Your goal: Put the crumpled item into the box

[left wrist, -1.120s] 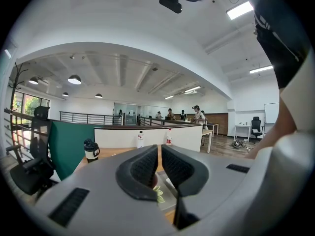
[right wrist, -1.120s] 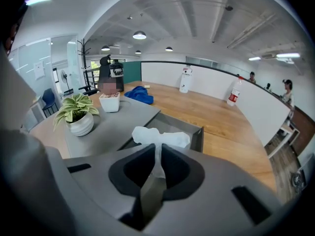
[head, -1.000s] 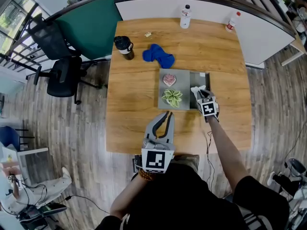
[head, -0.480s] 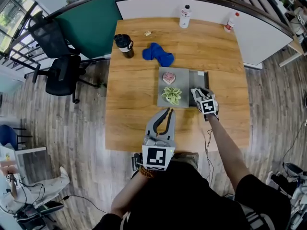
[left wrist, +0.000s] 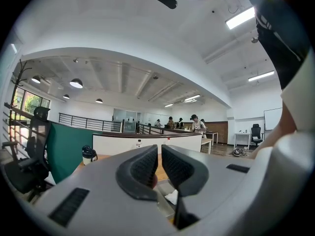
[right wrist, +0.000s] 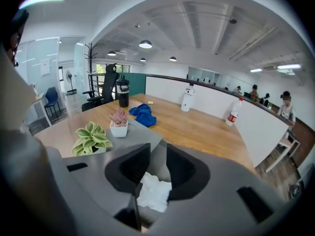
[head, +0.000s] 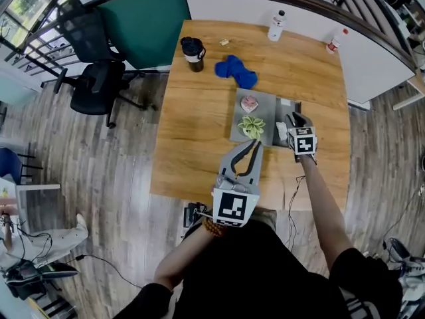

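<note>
The white crumpled item (head: 281,130) (right wrist: 154,191) lies inside the open grey box (head: 287,103), loose on its floor. My right gripper (head: 294,117) (right wrist: 158,154) hovers just above it. Its jaws have just been opening and stand apart, and the pads touch nothing. In the right gripper view the item shows through the gap, below the jaws. My left gripper (head: 252,145) (left wrist: 160,154) is held level over the table's near side, short of the box, its pads almost touching and empty. The left gripper view shows a bit of the white item (left wrist: 172,196) beneath the jaws.
Two potted plants (head: 252,126) (head: 249,103) stand on the flat grey panel (right wrist: 140,136) left of the box. Farther back are a blue cloth (head: 236,72), a black cup (head: 193,49) and two bottles (head: 276,25) (head: 338,40). An office chair (head: 93,85) stands left of the table.
The right gripper's jaws have opened and it has lifted off the white item, which now lies in the box. The left gripper has stayed where it was.
</note>
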`<action>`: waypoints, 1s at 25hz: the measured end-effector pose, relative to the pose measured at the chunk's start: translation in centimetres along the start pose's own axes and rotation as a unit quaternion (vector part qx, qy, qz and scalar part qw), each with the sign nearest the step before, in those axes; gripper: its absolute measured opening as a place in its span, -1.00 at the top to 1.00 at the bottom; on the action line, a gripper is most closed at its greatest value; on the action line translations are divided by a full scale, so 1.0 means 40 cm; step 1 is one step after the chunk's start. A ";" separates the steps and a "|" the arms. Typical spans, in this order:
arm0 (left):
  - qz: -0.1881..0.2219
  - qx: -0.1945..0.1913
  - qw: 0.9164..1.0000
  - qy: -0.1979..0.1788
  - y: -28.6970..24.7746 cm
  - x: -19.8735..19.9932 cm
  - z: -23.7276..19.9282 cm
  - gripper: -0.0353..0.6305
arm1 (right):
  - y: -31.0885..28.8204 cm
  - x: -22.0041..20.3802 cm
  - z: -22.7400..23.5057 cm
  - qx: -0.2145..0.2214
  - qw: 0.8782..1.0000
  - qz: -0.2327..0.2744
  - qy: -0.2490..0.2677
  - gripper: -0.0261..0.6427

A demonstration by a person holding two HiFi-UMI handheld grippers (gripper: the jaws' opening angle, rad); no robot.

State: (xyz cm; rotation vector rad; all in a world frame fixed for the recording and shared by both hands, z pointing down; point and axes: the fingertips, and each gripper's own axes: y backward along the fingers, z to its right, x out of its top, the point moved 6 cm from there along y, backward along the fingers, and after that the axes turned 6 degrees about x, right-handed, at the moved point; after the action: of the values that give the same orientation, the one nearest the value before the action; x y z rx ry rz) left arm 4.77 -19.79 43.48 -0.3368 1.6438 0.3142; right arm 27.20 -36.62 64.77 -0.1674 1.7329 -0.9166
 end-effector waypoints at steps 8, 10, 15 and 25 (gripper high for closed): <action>0.046 0.006 0.999 0.002 0.015 0.058 -0.015 0.77 | 0.089 0.185 -0.042 0.000 0.996 0.074 0.042 0.57; 0.052 0.008 0.999 0.006 0.023 0.063 -0.023 0.77 | 0.119 0.228 -0.066 -0.003 0.994 0.097 0.050 0.57; 0.062 0.013 0.998 0.016 0.040 0.083 -0.037 0.77 | 0.197 0.339 -0.128 -0.005 0.986 0.153 0.071 0.62; 0.094 0.005 0.995 0.014 0.055 0.114 -0.048 0.77 | 0.434 0.533 -0.225 -0.049 0.947 0.301 0.099 0.70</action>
State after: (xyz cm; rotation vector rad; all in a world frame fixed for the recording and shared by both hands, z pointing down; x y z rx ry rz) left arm 1.73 -18.70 39.13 -0.1796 1.7082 0.4443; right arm 17.03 -31.62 38.18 0.3873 1.8571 -0.4053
